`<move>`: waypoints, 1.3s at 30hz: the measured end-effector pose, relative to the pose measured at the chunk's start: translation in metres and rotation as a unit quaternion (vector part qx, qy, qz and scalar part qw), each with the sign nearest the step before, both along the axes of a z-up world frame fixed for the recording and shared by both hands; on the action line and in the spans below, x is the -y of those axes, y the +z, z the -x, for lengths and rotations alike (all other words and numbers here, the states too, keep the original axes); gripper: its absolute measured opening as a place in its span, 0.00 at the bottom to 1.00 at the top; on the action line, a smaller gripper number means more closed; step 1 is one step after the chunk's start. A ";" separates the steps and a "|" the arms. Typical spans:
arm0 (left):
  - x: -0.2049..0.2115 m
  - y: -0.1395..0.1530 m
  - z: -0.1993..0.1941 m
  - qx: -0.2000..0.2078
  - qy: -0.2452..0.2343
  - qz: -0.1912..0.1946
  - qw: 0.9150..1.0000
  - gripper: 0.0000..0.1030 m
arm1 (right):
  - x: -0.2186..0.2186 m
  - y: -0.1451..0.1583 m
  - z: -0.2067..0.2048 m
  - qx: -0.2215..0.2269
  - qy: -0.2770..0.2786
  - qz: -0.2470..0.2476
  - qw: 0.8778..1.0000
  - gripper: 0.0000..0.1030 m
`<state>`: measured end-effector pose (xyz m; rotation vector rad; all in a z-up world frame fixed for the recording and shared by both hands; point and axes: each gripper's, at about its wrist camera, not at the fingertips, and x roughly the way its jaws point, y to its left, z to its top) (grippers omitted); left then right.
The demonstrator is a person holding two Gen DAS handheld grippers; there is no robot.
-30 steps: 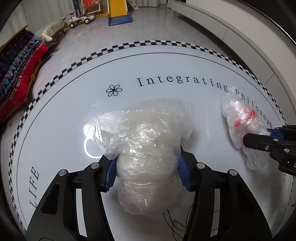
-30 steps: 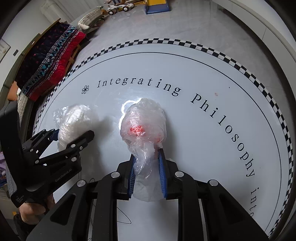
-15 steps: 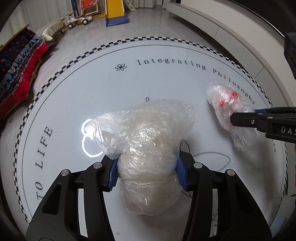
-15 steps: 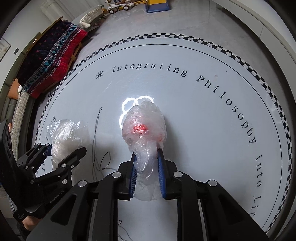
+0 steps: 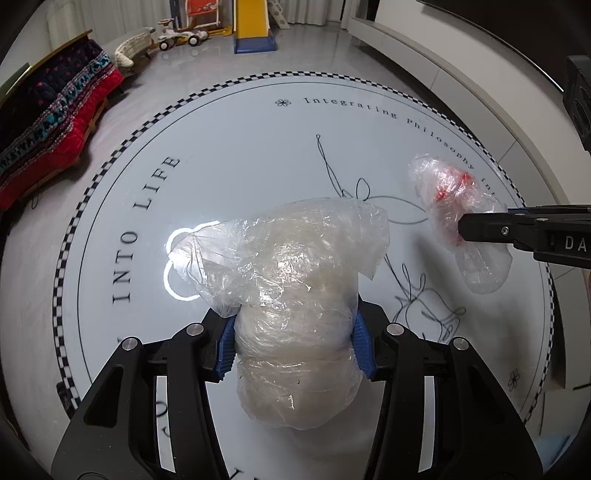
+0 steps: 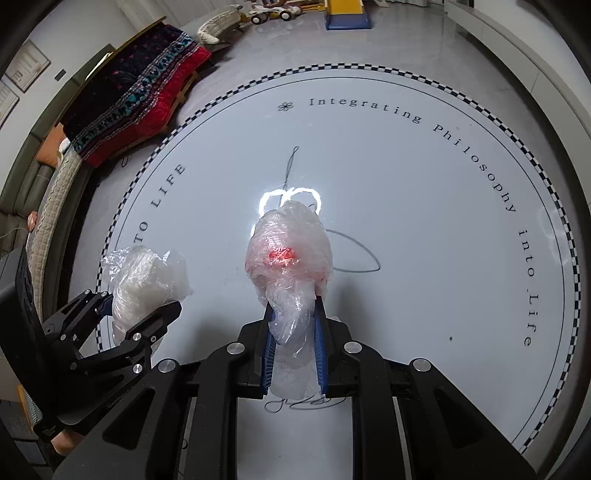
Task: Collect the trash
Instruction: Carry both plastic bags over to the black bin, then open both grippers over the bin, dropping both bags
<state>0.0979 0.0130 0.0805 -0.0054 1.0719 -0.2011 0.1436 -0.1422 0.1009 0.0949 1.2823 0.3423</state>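
My left gripper (image 5: 293,343) is shut on a large clear plastic trash bag (image 5: 291,280) full of whitish crumpled material and holds it above the round white rug (image 5: 236,155). My right gripper (image 6: 293,332) is shut on a smaller clear trash bag (image 6: 290,254) with red scraps inside, also held above the rug (image 6: 424,221). The small bag (image 5: 454,206) and the right gripper (image 5: 517,232) show at the right of the left wrist view. The large bag (image 6: 144,277) and the left gripper (image 6: 122,321) show at the lower left of the right wrist view.
The rug has a checkered border, black lettering and a line drawing. A red and dark patterned quilt (image 5: 48,122) lies on a bench at the left. Ride-on toys (image 5: 184,35) and a yellow slide (image 5: 251,22) stand at the far end. A white low cabinet (image 5: 461,74) runs along the right.
Both grippers have risen and drawn back with their bags, so more of the rug shows, including the line drawing. Both grips are unchanged.
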 end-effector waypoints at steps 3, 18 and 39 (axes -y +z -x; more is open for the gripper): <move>-0.014 0.001 0.027 0.006 0.010 0.001 1.000 0.48 | -0.019 0.006 0.023 0.004 0.017 -0.004 1.000 0.19; -0.110 -0.012 0.159 0.020 0.091 0.001 0.996 0.48 | -0.145 0.007 0.127 0.005 0.132 -0.018 0.991 0.19; -0.272 -0.075 0.303 -0.014 0.267 0.023 0.963 0.50 | -0.346 -0.034 0.232 -0.042 0.310 -0.049 0.948 0.19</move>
